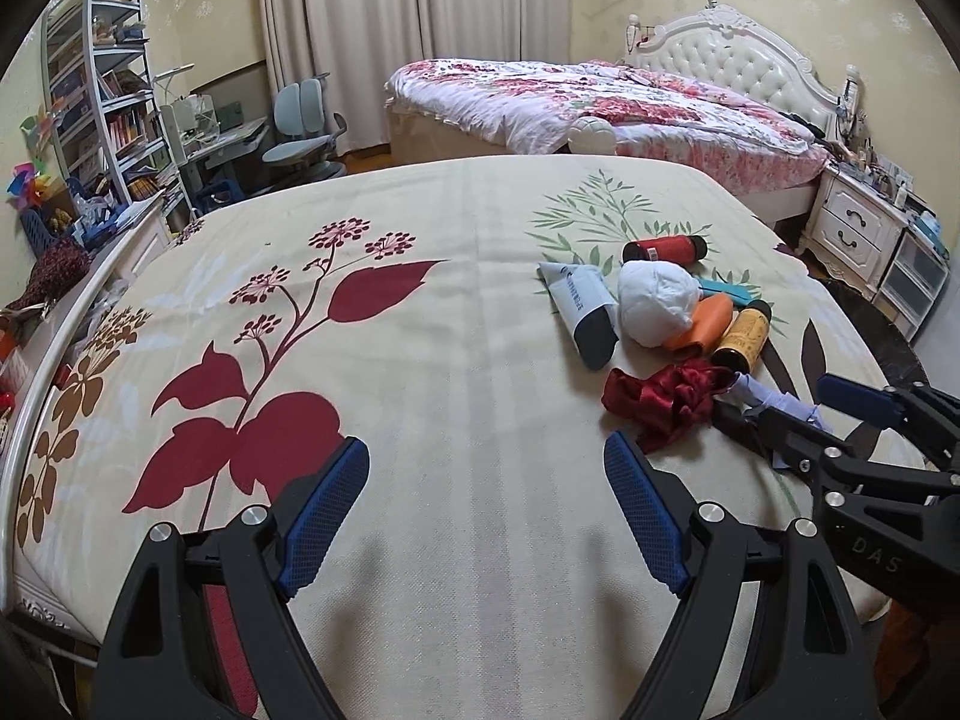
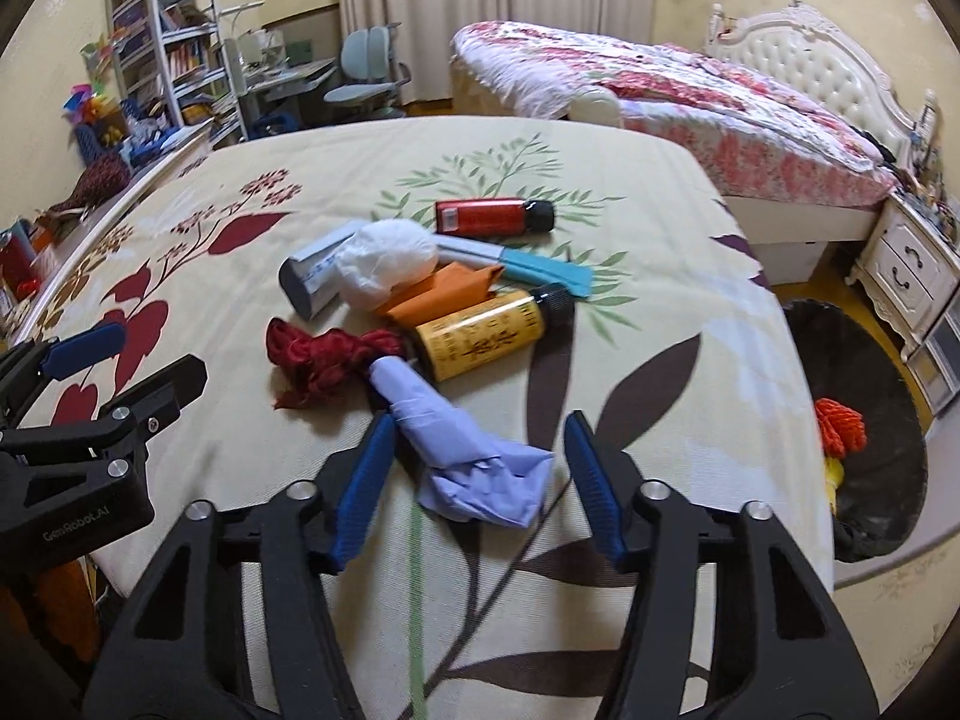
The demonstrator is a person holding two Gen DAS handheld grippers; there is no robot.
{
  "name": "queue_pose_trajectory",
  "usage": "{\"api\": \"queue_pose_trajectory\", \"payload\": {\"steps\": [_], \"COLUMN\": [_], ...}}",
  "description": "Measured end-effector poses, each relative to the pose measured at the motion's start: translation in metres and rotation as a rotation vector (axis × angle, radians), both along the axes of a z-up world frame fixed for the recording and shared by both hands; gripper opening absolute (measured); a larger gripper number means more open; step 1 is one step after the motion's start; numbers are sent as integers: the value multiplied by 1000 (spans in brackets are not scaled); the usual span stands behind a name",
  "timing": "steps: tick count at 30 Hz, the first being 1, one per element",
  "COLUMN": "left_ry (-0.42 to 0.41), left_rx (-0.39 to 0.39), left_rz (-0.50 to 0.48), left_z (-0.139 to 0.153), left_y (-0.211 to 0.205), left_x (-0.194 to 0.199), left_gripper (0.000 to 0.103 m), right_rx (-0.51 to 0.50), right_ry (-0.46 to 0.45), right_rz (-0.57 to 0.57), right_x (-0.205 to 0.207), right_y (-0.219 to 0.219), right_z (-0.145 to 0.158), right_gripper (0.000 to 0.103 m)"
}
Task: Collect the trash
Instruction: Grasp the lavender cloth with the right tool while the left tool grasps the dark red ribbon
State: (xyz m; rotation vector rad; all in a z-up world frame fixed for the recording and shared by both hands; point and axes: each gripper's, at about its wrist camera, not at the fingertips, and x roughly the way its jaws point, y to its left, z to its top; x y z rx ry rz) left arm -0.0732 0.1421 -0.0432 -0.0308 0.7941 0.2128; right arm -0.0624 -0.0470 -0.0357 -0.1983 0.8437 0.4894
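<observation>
A heap of trash lies on the floral sheet (image 2: 240, 450). It holds a lilac crumpled wrapper (image 2: 462, 450), a red ribbon bundle (image 2: 318, 360), a yellow bottle (image 2: 486, 339), an orange packet (image 2: 444, 294), a white wad (image 2: 384, 267), a grey tube (image 2: 312, 282), a red bottle (image 2: 492, 216) and a teal strip (image 2: 546, 273). My right gripper (image 2: 477, 480) is open, its fingers on either side of the lilac wrapper. My left gripper (image 1: 486, 510) is open and empty over bare sheet, left of the heap (image 1: 660, 312). The right gripper (image 1: 804, 414) shows in the left wrist view.
A black bin (image 2: 870, 420) with orange and yellow trash inside stands on the floor right of the bed. A second bed (image 2: 690, 96) with a floral quilt is behind. A nightstand (image 2: 912, 270), bookshelf (image 2: 162, 30), desk and chair (image 2: 366, 72) line the walls.
</observation>
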Motion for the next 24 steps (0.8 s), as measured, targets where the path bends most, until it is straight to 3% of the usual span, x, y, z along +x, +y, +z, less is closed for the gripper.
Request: {"api": "queue_pose_trajectory", "payload": {"steps": [2,24], "left_ry": [2,56], "left_rx": [-1,-55], "left_rz": [-3,-142], "left_z": [-1,-12], "left_y": [-1,-48], "left_x": [0,42], "left_gripper": [81,81], "right_rx": [-14,16], "right_ry": [-2,-21], "right_rz": [0,-188], "right_x": [0,15], "right_y": [3,-73], "right_z": [-4,0], "right_gripper": [47,46]}}
